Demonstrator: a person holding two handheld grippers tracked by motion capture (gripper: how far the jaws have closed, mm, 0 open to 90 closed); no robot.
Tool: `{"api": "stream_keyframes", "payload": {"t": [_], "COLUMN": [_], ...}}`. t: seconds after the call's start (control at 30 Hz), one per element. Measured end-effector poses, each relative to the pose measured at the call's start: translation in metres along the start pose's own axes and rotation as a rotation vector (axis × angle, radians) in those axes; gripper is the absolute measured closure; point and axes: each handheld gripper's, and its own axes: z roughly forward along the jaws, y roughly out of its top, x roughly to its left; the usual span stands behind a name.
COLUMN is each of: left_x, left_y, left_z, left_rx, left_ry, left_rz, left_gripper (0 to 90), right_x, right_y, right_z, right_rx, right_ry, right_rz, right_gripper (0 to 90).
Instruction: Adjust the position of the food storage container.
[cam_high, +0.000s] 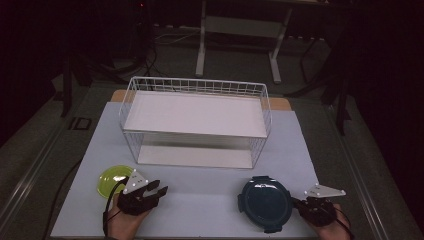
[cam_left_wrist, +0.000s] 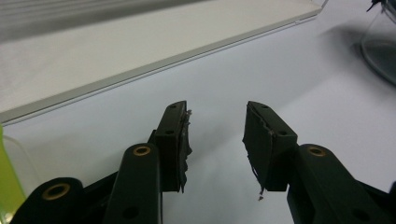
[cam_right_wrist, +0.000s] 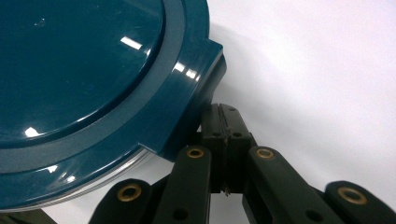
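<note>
Two grippers low over the worktop (cam_high: 200, 200), near a round blue container.

The right gripper (cam_right_wrist: 227, 122) has its fingers clenched on nothing, just beside a latch of the blue lidded container (cam_high: 265, 202). The left gripper (cam_high: 159, 191) keeps its fingers released, with the green bowl (cam_high: 111, 180) just behind it and the wire basket (cam_high: 195, 122) further back.

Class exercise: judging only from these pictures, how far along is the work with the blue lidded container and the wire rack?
Done: nothing visibly; the wire rack holds nothing on either shelf. In hand: the right gripper, jaws shut, sits against a latch tab of the blue lidded container, gripping nothing. The left gripper is open over the table, beside the green bowl. Left: probably moving both items.
</note>
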Motion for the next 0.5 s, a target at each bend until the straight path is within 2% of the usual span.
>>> {"api": "stream_keyframes", "payload": {"t": [0.2, 0.23, 0.27, 0.3, 0.33, 0.4, 0.5], "left_x": [0.003, 0.003, 0.002, 0.001, 0.001, 0.0, 0.0], "left_y": [-0.001, -0.001, -0.001, -0.001, -0.001, 0.0, 0.0], "left_z": [-0.003, -0.002, -0.002, -0.001, -0.001, -0.001, 0.001], "left_rx": [-0.004, -0.005, -0.004, -0.005, -0.005, -0.001, 0.004], "left_ry": [0.004, 0.004, 0.004, 0.002, 0.002, 0.002, 0.0], "left_rz": [-0.008, -0.009, -0.009, -0.005, -0.005, -0.001, 0.001], "left_gripper": [60.0, 60.0, 60.0, 60.0, 60.0, 60.0, 60.0], "right_x": [0.002, 0.004, 0.004, 0.009, 0.009, 0.015, 0.017], "right_y": [-0.01, -0.015, -0.015, -0.015, -0.015, -0.013, -0.008], "right_z": [-0.007, -0.008, -0.008, -0.006, -0.006, -0.004, -0.002], "right_rx": [0.017, 0.026, 0.026, 0.027, 0.027, 0.051, 0.021], "right_ry": [0.04, 0.08, 0.08, 0.127, 0.127, 0.093, 0.111], "right_rz": [-0.002, -0.011, -0.011, -0.036, -0.036, -0.058, -0.045], "right_gripper": [89.7, 89.7, 89.7, 89.8, 89.8, 89.8, 89.8]}}
